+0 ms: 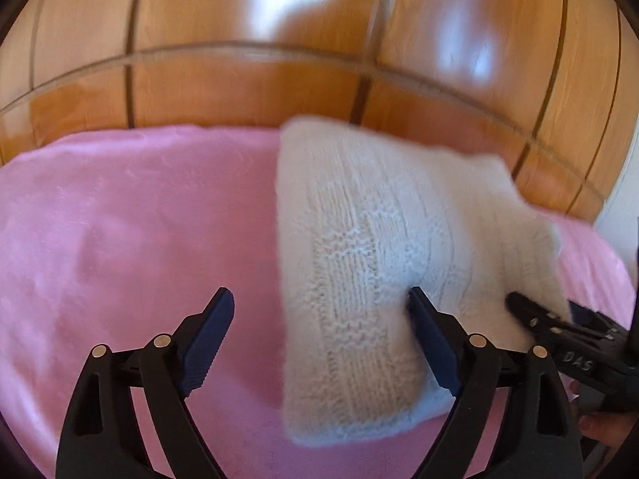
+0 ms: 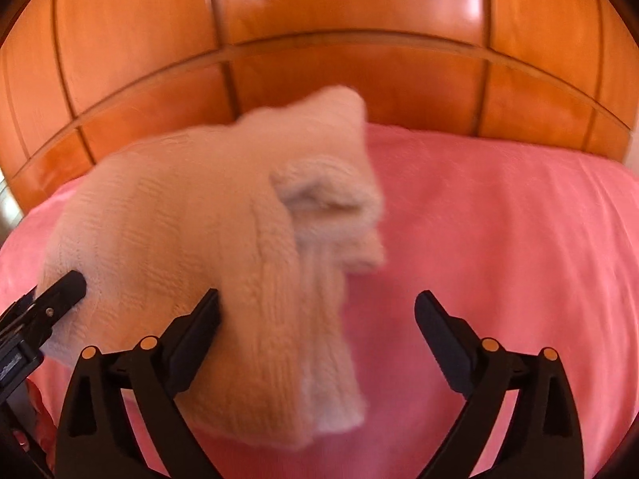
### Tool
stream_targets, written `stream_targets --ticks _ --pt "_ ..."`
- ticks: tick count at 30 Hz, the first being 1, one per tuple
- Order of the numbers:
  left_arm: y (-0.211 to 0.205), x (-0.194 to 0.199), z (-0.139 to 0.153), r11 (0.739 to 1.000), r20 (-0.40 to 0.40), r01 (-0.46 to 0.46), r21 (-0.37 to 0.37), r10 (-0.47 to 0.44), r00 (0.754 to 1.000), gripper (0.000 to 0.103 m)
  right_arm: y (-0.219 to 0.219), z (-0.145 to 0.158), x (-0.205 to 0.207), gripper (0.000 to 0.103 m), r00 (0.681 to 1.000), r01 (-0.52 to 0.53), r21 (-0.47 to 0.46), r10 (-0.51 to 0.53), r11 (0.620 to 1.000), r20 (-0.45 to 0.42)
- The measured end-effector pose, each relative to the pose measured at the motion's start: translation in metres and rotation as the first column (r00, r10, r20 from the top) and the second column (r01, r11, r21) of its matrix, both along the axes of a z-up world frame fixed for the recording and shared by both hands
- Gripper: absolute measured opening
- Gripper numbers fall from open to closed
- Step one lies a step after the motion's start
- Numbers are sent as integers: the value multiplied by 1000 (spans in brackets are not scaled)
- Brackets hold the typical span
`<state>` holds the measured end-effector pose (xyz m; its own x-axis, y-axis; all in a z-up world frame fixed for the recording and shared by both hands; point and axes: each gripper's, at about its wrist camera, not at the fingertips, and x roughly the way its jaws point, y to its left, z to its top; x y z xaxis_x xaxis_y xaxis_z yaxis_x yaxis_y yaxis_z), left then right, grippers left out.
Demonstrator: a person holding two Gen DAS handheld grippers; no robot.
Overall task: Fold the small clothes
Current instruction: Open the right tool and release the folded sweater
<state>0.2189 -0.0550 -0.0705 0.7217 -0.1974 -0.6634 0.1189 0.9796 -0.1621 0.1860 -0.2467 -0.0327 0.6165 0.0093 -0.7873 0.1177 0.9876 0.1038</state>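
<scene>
A folded white knitted woollen garment (image 1: 379, 247) lies on the pink plush blanket (image 1: 131, 219), centre frame, below glossy wooden panelling (image 1: 247, 80). Left gripper (image 1: 319, 339) and right gripper (image 2: 317, 335) gape wide, gripping nothing.

A folded knit garment (image 1: 359, 247) lies on a blanket (image 1: 139, 219) spread over the bed, with a wooden headboard (image 1: 239, 80) behind it. The left gripper (image 1: 319, 339) stands before its left part, the right gripper (image 2: 317, 343) before its right part, each straddling an edge.
</scene>
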Motion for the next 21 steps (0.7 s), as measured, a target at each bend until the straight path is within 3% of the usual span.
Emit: stream_targets --ticks 4,9,12,15,21 --pt "-4 -7 2 999 23 -8 47 7 1000 88 1 2 2 101 1000 11 -12 -10 1000 9" --pt "-9 -36 12 991 110 -41 129 27 994 93 14 15 -13 101 993 25 -63 -17 998 119" --pt "-11 -56 19 990 167 -42 136 19 986 99 21 23 -28 101 986 39 -102 -22 994 168" --pt "-13 -71 25 986 207 -59 159 25 978 99 28 28 -43 101 978 46 -120 -20 992 206" --pt "4 -95 35 986 281 -128 108 93 955 99 32 35 -77 101 968 83 -123 -51 989 246"
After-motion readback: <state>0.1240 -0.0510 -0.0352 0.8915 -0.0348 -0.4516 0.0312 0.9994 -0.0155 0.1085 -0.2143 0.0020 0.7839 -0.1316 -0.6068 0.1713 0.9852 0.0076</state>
